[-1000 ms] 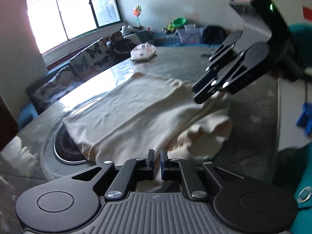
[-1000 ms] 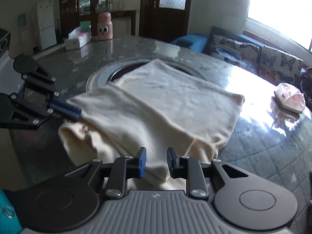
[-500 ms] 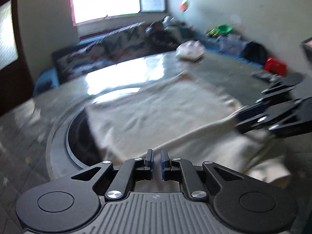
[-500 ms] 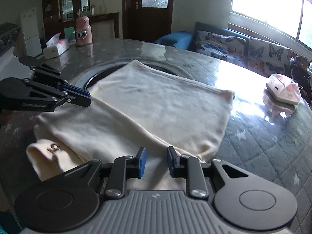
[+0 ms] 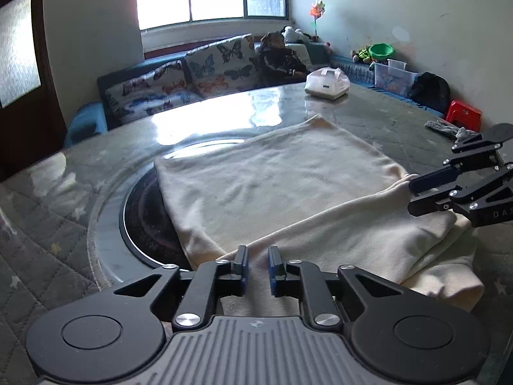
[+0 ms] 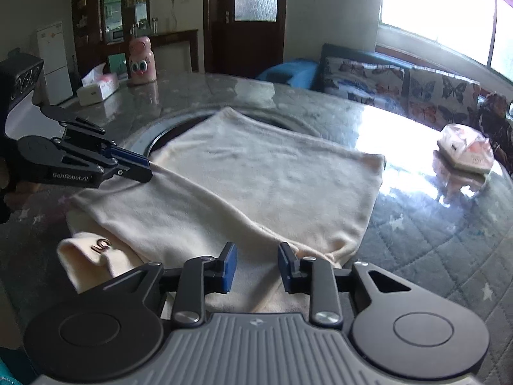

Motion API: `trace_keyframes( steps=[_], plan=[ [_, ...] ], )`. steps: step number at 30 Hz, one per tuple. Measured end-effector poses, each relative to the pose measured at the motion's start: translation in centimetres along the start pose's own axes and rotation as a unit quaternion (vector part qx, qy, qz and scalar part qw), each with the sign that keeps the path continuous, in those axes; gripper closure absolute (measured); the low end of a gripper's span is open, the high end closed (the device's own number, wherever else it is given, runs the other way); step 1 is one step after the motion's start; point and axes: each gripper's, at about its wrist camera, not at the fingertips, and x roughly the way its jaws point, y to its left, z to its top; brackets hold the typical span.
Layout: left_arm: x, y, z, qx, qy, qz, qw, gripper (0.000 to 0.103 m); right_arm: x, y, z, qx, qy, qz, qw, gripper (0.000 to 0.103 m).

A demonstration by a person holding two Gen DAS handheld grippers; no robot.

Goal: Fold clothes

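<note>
glossy round table (image 5: 368,118), white pouch (image 5: 327,82) beyond cream garment (image 5: 288,189), left fingers (image 5: 257,263) and right fingers (image 6: 256,268) both released

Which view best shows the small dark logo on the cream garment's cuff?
Right wrist view: the small dark logo faces the camera on the folded cuff. Left wrist view shows the cream garment, but the logo is not visible.

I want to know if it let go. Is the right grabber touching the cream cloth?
Cannot tell. The right wrist view shows the right grabber open over the cream cloth, contact unclear.
</note>
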Motion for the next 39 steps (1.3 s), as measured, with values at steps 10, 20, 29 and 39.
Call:
trace_keyframes(
  steps=[10, 20, 29, 39],
  plan=[
    [-1.8, -3.2, -1.5, -0.002, 0.004, 0.008, 1.0000, 0.056, -0.2, 1.1, -0.9, 0.006, 0.004, -0.009, 1.000, 0.062],
    [-3.2, -5.6, -3.1, 0.007, 0.011, 0.025, 0.9996, 0.051, -1.7, 2.1, -2.5, -0.001, 0.005, -0.028, 1.000, 0.058],
    [-6.6, -6.7, -4.0, 0.040, -0.012, 0.031, 0.9986, 0.051, -5.3, 2.9, -3.9, -0.027, -0.008, -0.036, 0.999, 0.051],
    [-8.3, -9.1, -6.7, 0.137, -0.022, 0.008, 0.9902, 0.051, -6.4, 4.9, -5.7, -0.085, 0.004, -0.010, 0.996, 0.049]
  ],
)
